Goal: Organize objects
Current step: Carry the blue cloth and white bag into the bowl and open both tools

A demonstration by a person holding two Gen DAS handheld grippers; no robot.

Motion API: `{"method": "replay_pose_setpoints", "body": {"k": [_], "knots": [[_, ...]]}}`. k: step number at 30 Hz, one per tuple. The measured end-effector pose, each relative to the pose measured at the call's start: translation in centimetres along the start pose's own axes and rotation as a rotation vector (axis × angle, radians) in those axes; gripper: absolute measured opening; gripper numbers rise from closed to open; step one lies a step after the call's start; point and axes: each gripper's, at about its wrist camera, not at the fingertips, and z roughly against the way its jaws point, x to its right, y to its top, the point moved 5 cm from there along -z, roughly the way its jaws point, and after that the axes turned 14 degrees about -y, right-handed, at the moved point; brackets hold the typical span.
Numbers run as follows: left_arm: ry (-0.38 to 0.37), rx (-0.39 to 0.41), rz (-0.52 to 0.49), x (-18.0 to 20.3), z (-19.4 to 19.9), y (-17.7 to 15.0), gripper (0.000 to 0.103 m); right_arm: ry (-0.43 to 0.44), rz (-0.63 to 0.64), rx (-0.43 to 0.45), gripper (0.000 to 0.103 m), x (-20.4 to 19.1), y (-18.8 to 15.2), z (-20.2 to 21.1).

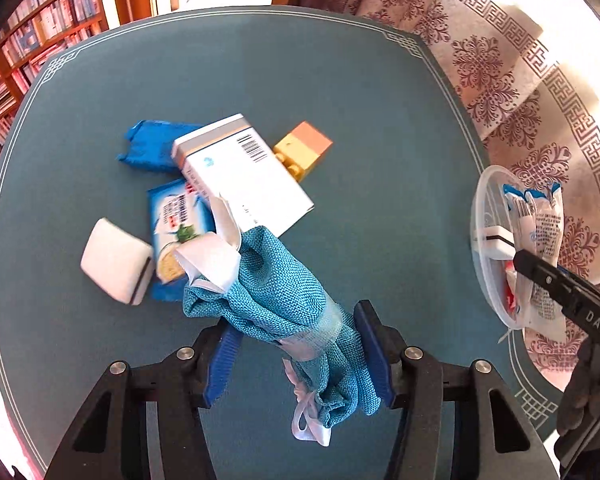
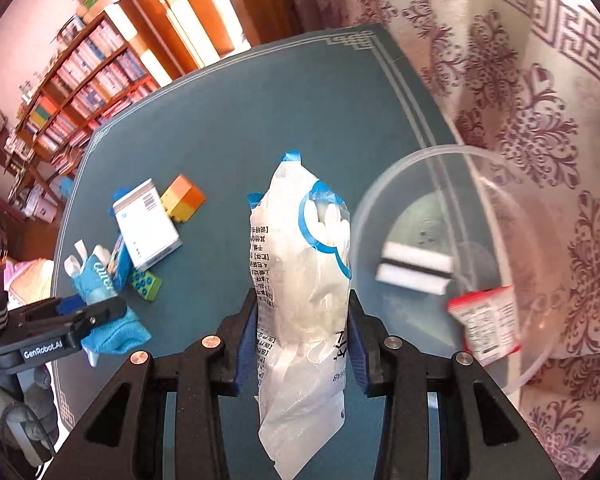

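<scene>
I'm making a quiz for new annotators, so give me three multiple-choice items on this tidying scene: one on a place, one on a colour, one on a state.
1. Where is the red snack packet?
A. in the clear plastic bowl
B. on the white medicine box
C. in the left gripper

2. What colour is the rolled woven cloth?
A. red
B. teal
C. yellow

3. What is the right gripper doing?
A. hanging open
B. shut on nothing
C. gripping the clear bag of cotton swabs

Key: 1 A, it lies inside the rim; 2 B, teal weave shows; 3 C, both pads press the bag.
</scene>
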Motion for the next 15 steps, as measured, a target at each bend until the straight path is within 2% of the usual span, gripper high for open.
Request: {"method": "replay_pose_setpoints", "body": {"k": [3,4,7,15], "knots": [[-0.013,-0.012,-0.048,2.5,-0.7,0.7,0.059,-0.05,-0.073,0.014,0.041,4.9,0.9,0.2],[-0.018,-0.018,-0.065,3.3,-1.1,1.0,0.059,-0.063,-0.095,0.014,0.041,4.3,1.5,-0.6],[-0.029,-0.036,-0.111,5.8,-2.0,1.6,0.059,-0.112,-0.13,0.025,0.041,7.0,1.9,-1.2],[-0.058,-0.084,-0.212,11.5,-4.8,2.5,0.059,-0.296,-0.095,0.075,0.042,10.7,3.4,-3.5]]}}
